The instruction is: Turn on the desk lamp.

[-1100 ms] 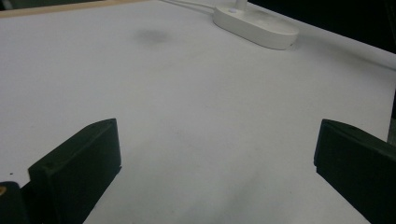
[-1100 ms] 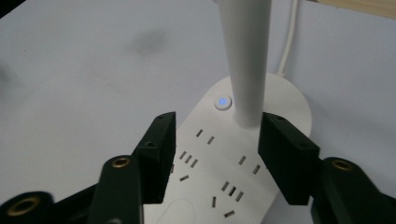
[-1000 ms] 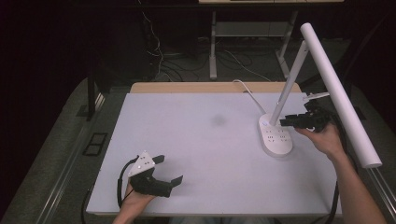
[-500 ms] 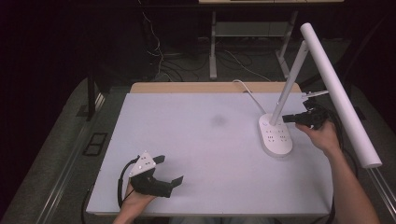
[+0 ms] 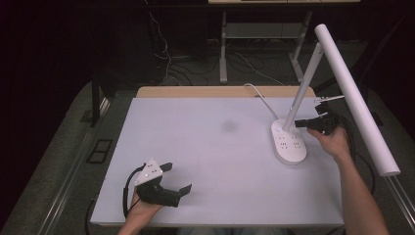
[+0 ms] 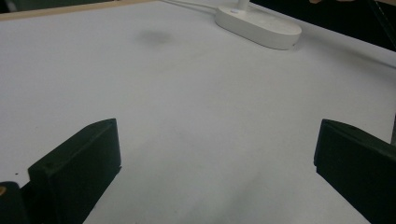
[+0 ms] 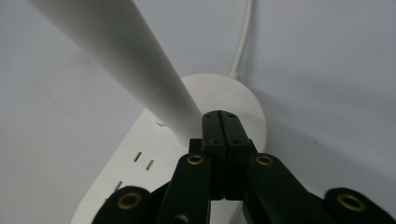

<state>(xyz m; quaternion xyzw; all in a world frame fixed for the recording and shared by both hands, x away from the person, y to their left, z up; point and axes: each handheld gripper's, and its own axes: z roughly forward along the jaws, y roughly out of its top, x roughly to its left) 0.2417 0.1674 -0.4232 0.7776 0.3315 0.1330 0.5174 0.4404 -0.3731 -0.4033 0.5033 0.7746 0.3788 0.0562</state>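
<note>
White table (image 5: 215,161) across most of the high view, tan strip along its far edge, faint grey smudge (image 5: 228,127) near the middle. On its right side, a white lamp (image 5: 313,78): oval base (image 5: 288,143) flat on the table, with socket slots on top, slanted stem (image 5: 302,90) rising from the far end of the base, long tube head (image 5: 355,98) sloping down past the right table edge toward the camera. White cord (image 5: 259,94) running from the base's far end to the back of the table.

Right gripper (image 5: 299,123) held level at the foot of the stem, over the far end of the base, in a hand reaching in from the lower right. Jaws pressed flat together, nothing between them, having just closed; in the right gripper view, tips (image 7: 221,122) meeting right beside the stem (image 7: 140,79), above the base (image 7: 224,100), touching or a hair apart, cannot tell which. Cord (image 7: 242,42) leaving beyond.

Left gripper (image 5: 177,180) low at the near left of the table, well apart from the lamp, in a hand coming up from the bottom edge. Jaws spread wide, empty; in the left gripper view, bare table (image 6: 201,121) between them, base (image 6: 257,25) far off at the top.
</note>
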